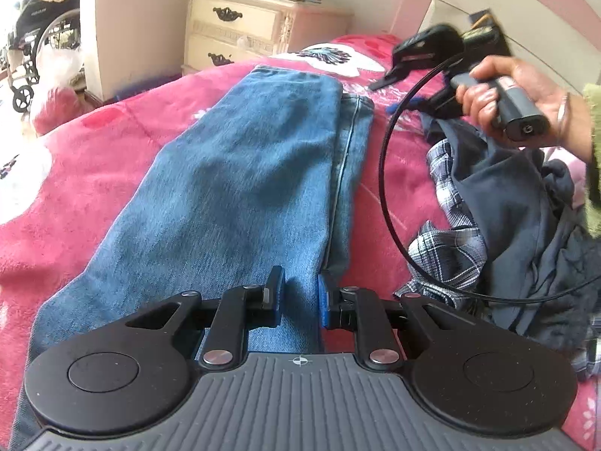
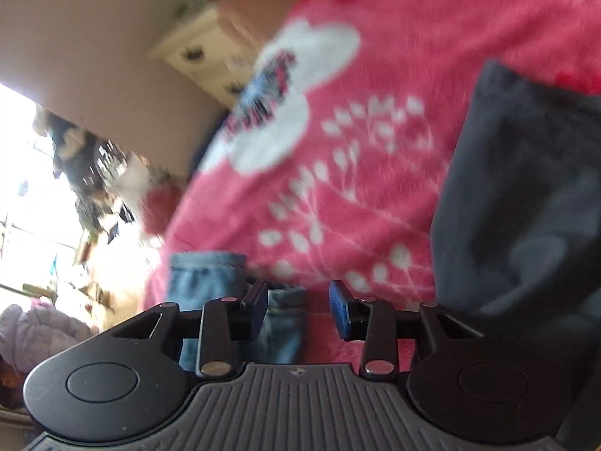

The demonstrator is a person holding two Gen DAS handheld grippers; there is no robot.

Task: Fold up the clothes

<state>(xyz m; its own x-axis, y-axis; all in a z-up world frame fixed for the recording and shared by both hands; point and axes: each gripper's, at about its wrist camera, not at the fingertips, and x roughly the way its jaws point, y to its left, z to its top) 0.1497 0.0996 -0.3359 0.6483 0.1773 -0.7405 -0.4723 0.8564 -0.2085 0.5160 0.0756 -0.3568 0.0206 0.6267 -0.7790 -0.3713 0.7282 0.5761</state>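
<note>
Blue jeans (image 1: pixel 240 188) lie folded lengthwise on the pink blanket (image 1: pixel 82 173), legs running away from me. My left gripper (image 1: pixel 300 297) is open, its fingers straddling the near end of the jeans with nothing gripped. My right gripper (image 2: pixel 298 308) is open and empty, held in the air above the blanket (image 2: pixel 375 150); in the left wrist view it shows in a hand at upper right (image 1: pixel 379 83). A corner of the jeans (image 2: pixel 210 278) shows below it. A dark navy garment (image 2: pixel 526 195) lies to its right.
A heap of dark navy and plaid clothes (image 1: pixel 499 218) lies right of the jeans. A black cable (image 1: pixel 387 188) loops over the blanket. A cream nightstand (image 1: pixel 244 26) stands past the bed. A wheelchair (image 1: pixel 33 37) stands at far left.
</note>
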